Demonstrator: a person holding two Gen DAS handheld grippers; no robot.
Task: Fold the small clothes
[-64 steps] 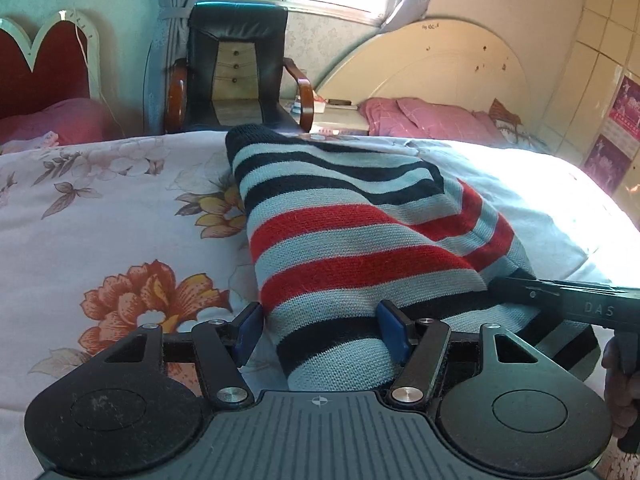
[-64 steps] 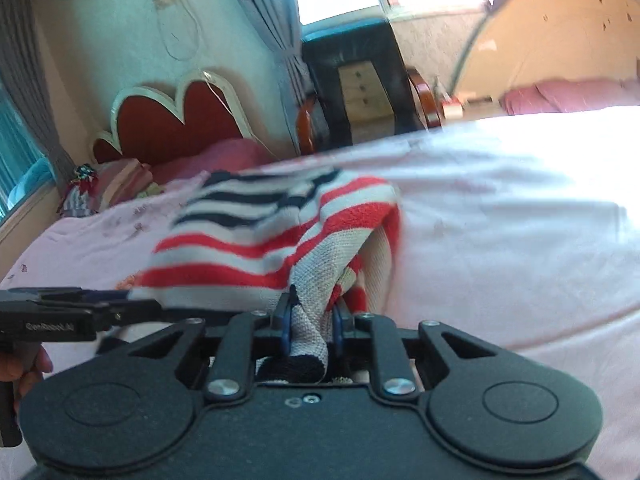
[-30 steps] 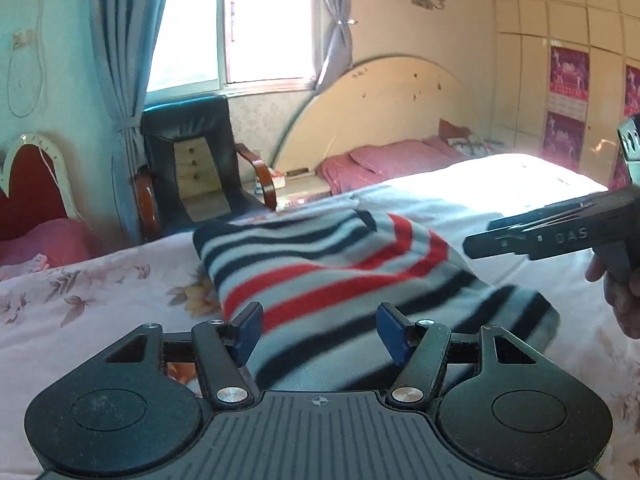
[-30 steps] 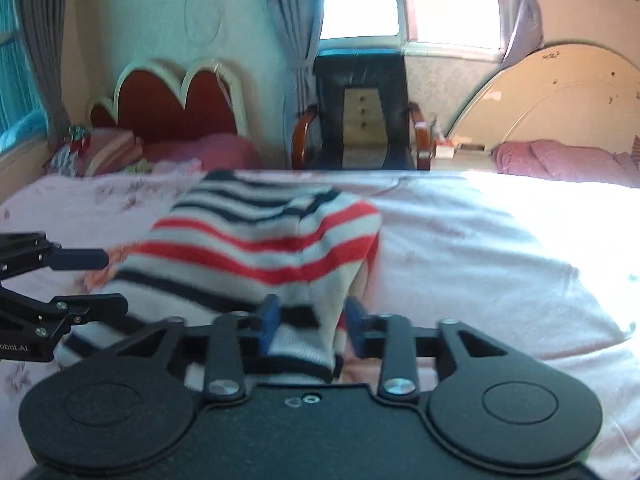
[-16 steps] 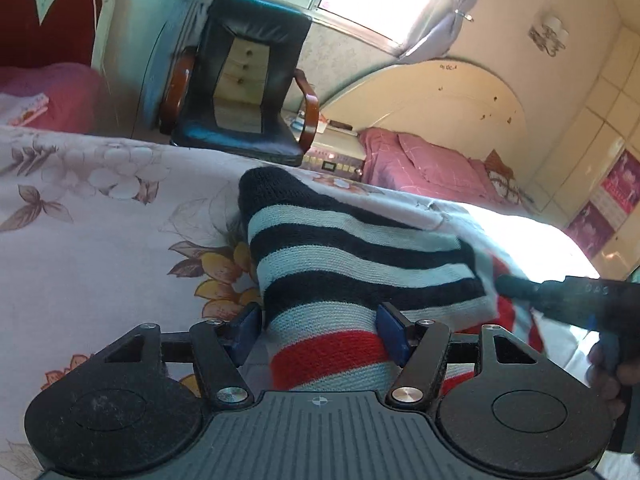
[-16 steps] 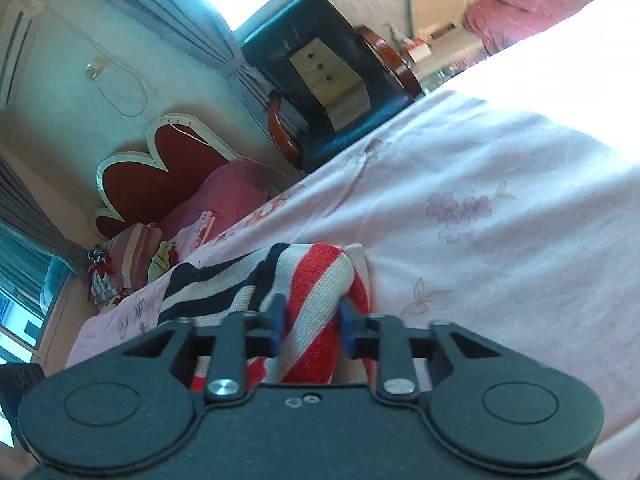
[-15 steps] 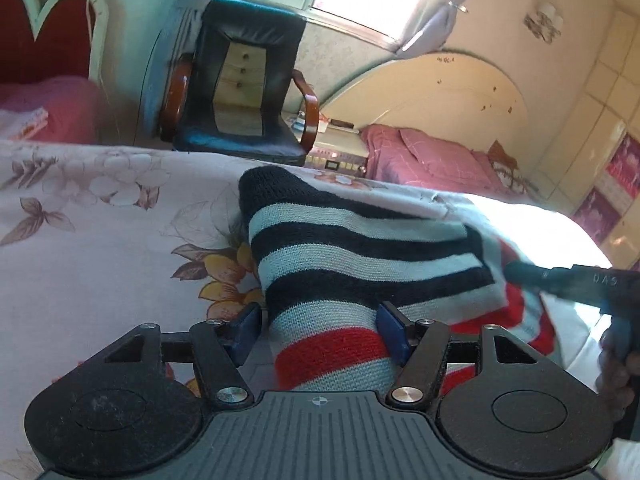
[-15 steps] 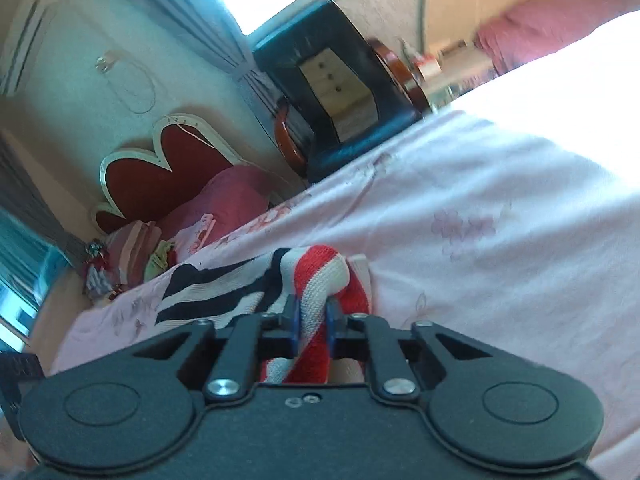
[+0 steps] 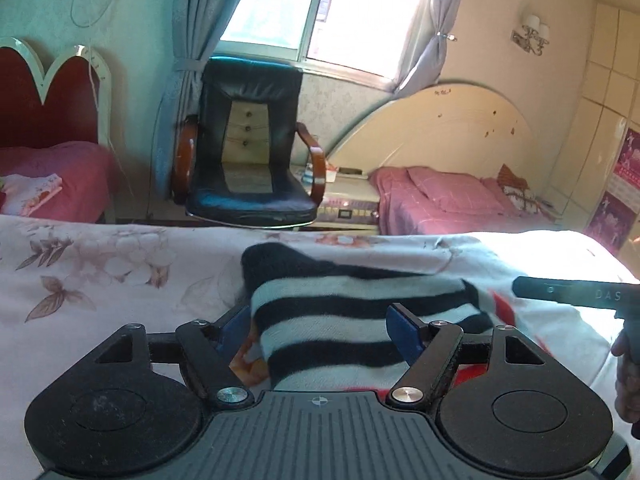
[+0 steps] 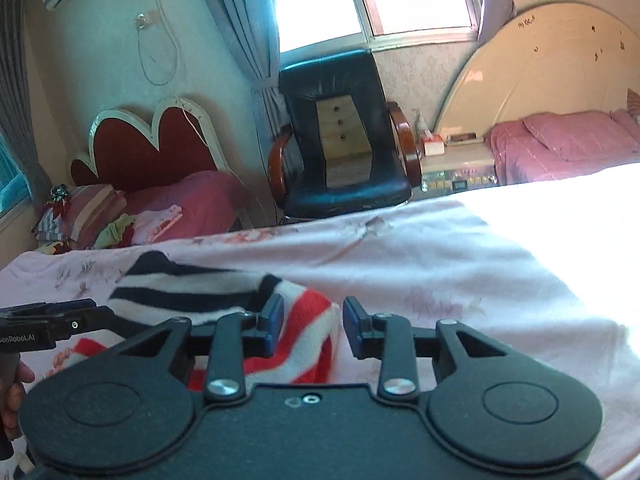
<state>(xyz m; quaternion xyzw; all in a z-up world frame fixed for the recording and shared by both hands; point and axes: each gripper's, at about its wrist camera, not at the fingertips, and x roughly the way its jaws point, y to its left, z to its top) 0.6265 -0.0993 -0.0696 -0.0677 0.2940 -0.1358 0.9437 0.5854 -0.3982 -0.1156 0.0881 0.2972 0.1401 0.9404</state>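
Note:
A folded striped knit sweater [image 9: 344, 320] lies on the floral bedsheet [image 9: 100, 280], black and white stripes on top, red stripes showing under its right side. My left gripper [image 9: 320, 326] straddles its near left end, jaws opening, the pads off the knit. My right gripper [image 10: 310, 324] is at the sweater's [image 10: 304, 320] red-and-white right fold, jaws opening, with the fold lying loose between them. In the left wrist view the right gripper's fingers [image 9: 560, 291] reach in from the right. The left gripper's fingers [image 10: 52, 322] show at the left of the right wrist view.
Beyond the bed's far edge stand a black armchair [image 9: 248, 152], a nightstand [image 9: 348, 196] and a second bed with pink bedding [image 9: 448, 196]. A red heart-shaped headboard [image 9: 44, 100] is at the left. Bright sun washes out the sheet at the right [image 10: 560, 220].
The right gripper, shut on the red-striped fold half a second ago, has let it go. The left jaws stand wider. The black-and-white part now lies folded over the red stripes.

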